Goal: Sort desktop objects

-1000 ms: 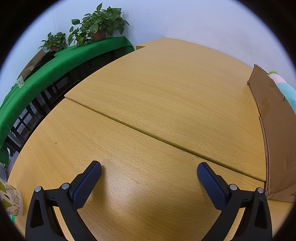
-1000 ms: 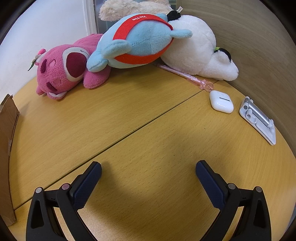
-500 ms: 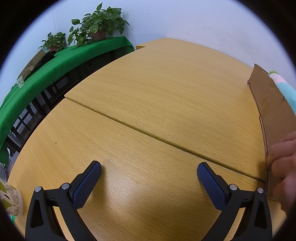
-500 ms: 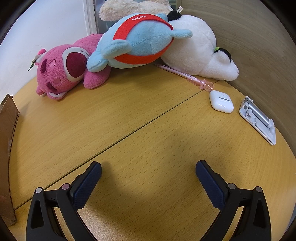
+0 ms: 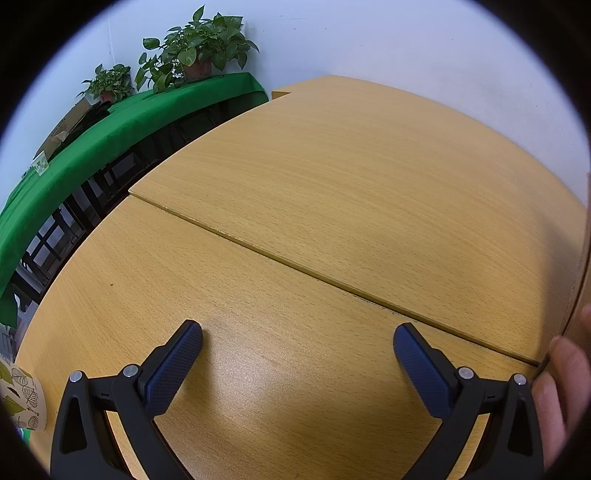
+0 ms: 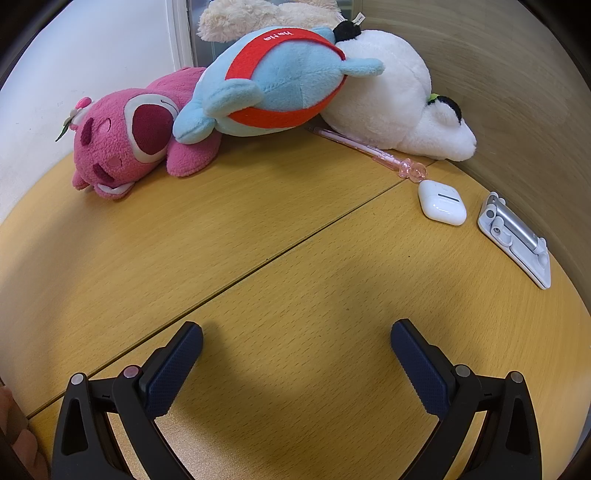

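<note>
My right gripper [image 6: 296, 341] rests open above the wooden table [image 6: 258, 229], nothing between its fingers. Far ahead lie a pink bear plush [image 6: 125, 140], a blue and red plush [image 6: 273, 81] and a white plush [image 6: 391, 99], with a beige plush [image 6: 258, 11] behind them. A pink pen [image 6: 369, 149] lies in front of the white plush. A white earbud case [image 6: 441, 203] and a silver folding stand [image 6: 515, 232] sit at the right. My left gripper [image 5: 297, 343] is open over bare table [image 5: 332, 184]. A hand [image 5: 565, 387] holds a cardboard edge [image 5: 583, 258] at the far right.
A green-covered shelf [image 5: 110, 129] with potted plants [image 5: 195, 48] runs along the left beyond the table. A leaf-patterned paper cup [image 5: 22, 398] stands at the lower left. A curved wooden wall [image 6: 517, 92] bounds the right side. Fingers [image 6: 18, 443] show at the right wrist view's lower left.
A hand came in and moved the cardboard box rightward; it has almost left the left wrist view and vanished from the right wrist view. Both grippers stayed still and open.
</note>
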Demonstrator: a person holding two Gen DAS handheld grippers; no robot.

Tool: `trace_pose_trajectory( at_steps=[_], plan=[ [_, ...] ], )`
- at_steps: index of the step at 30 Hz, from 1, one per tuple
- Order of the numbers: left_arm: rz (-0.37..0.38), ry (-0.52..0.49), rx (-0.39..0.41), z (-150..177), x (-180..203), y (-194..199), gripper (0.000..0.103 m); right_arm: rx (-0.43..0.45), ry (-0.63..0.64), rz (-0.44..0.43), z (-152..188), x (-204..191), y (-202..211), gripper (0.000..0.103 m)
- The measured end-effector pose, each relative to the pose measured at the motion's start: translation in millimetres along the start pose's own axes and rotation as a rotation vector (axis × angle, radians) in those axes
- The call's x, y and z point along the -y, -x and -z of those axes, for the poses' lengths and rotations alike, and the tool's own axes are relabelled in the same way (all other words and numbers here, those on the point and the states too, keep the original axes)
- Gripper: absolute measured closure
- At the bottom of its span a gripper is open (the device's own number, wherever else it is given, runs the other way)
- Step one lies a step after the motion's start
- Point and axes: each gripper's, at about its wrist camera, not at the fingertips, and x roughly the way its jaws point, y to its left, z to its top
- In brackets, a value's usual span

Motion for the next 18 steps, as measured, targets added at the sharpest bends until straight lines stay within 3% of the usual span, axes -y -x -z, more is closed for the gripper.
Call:
trace_pose_trajectory(
  at_steps=[18],
  plan=[
    [0.001, 0.001, 0.001, -1.0, -3.2, -2.0, 0.0, 0.0, -0.003, 0.001, -1.5, -1.5, -0.8, 0.0]
  ],
)
